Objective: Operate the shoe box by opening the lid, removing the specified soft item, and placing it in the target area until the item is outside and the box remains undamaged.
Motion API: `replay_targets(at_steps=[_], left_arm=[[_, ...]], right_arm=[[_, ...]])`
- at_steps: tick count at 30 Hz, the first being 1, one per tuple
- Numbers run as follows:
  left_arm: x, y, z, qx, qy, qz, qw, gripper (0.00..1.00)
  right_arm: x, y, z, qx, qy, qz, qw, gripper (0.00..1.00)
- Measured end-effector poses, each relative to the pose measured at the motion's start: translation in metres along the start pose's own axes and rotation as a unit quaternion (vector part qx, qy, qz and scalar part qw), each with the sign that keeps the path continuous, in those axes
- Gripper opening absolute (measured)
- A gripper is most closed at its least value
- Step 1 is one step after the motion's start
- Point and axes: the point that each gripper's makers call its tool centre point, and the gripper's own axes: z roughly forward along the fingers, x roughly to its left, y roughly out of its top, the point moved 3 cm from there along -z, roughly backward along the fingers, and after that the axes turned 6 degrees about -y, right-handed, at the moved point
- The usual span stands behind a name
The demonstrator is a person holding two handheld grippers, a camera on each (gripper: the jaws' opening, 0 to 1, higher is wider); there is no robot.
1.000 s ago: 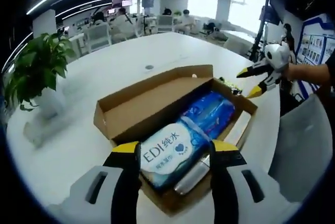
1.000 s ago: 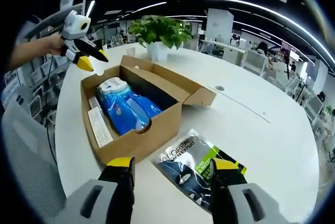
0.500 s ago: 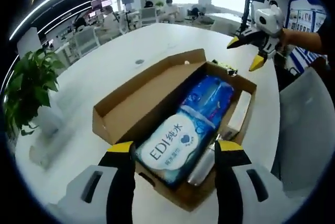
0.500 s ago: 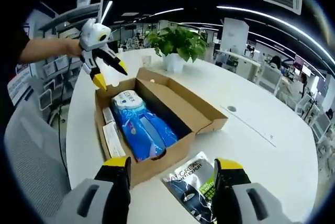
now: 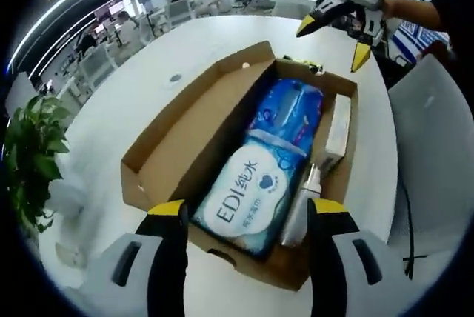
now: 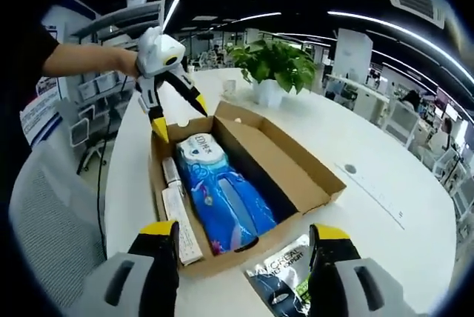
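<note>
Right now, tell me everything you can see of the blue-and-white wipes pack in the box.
The wipes pack is a soft plastic pouch, white with "EDI" lettering and a heart at one end, glossy blue at the other. It lies flat and lengthwise in the open cardboard shoe box, taking up much of the floor. A slim silver bottle and a white carton lie along one side. No hand-held gripper touches it.

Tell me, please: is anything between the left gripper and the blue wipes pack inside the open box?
Nothing visible blocks it. The lid is folded back, and the left gripper hangs open above the pack's white end. A slim bottle and a flat carton lie beside the wipes pack.
</note>
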Motion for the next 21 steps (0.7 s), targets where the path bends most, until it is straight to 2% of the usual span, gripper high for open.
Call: replay_targets(at_steps=[3,6,15,21], left_arm=[[0.0,-0.004,0.005,0.027,-0.01,0.025,0.9993,0.65],[-0.002,-0.005,0.01,0.042,-0.024,0.042,0.9979,0.62],[0.005,-0.009,0.02,0.068,-0.035,0.06,0.9953,0.62],[0.004,-0.017,0.028,0.094,-0.052,0.09,0.9901,0.62]], right_arm=[[0.004,0.005,0.003,-0.001,0.008,-0.004,1.0,0.71],[0.007,0.007,0.008,0.0,0.014,-0.007,0.9999,0.72],[0.015,0.011,0.023,0.007,0.033,-0.011,0.9994,0.73],[0.02,0.014,0.031,0.011,0.041,-0.015,0.999,0.72]])
